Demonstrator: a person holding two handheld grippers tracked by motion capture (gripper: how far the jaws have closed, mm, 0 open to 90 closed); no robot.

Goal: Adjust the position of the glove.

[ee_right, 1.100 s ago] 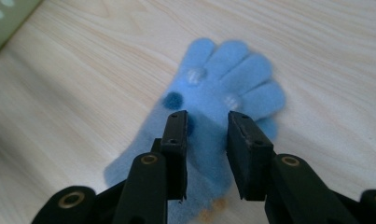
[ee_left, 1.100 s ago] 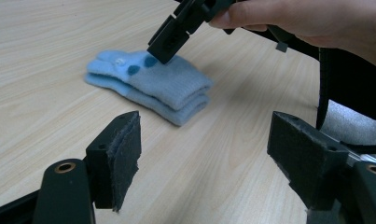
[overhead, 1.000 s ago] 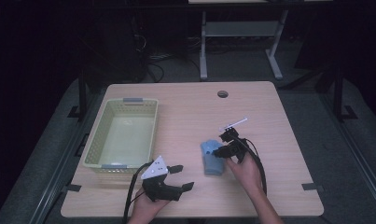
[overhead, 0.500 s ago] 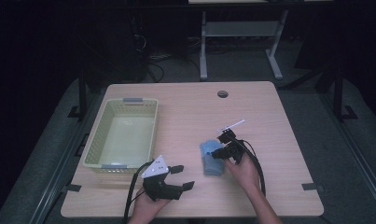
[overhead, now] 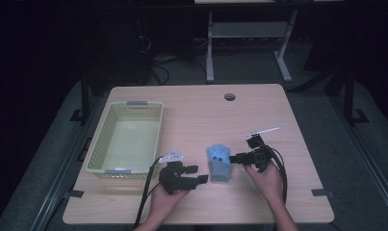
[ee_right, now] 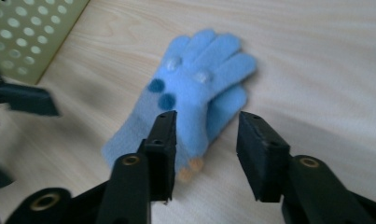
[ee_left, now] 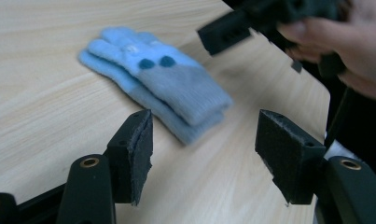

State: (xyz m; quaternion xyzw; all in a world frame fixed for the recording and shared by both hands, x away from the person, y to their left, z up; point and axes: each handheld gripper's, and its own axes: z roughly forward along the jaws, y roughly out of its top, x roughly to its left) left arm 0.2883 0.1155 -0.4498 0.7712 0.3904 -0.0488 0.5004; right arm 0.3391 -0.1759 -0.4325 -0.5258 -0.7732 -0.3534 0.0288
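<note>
A pale green basket [overhead: 125,136] stands on the table [overhead: 196,110] just beyond and outward of the left gripper [overhead: 197,174], well apart from the right gripper [overhead: 233,158]. Between the two grippers lies a blue glove [overhead: 219,161], flat, its long axis running away from the person, fingers pointing to the far edge. The left gripper's jaws, just closing, stand wide and empty short of the cuff; the right's, just opening, gape empty beside the glove.
</note>
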